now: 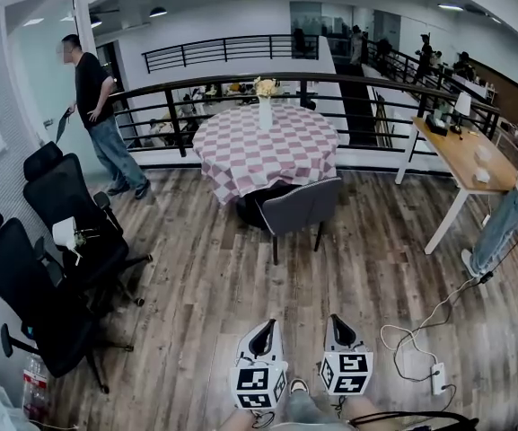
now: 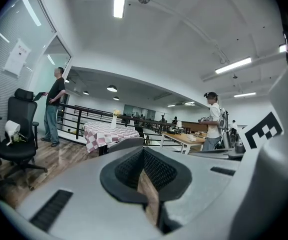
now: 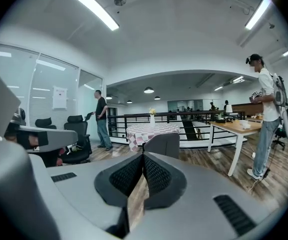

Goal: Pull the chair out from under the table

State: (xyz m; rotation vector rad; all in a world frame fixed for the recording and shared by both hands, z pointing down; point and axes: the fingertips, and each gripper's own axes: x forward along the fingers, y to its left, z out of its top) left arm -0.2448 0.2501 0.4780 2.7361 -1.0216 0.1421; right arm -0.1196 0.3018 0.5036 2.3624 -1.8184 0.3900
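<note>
Tools [image 1: 263,330] [image 1: 340,327] both shut, apparently empty

The chair [image 1: 301,206] stands partly under the near edge of the table [image 1: 263,155], which bears a vase [image 1: 265,108] and backs onto the railing [image 1: 366,81], with office chairs [image 1: 65,232] left, a desk [image 1: 460,155] right, and the left gripper [image 1: 263,332] beside the right gripper [image 1: 339,328], well short of the chair.
</note>
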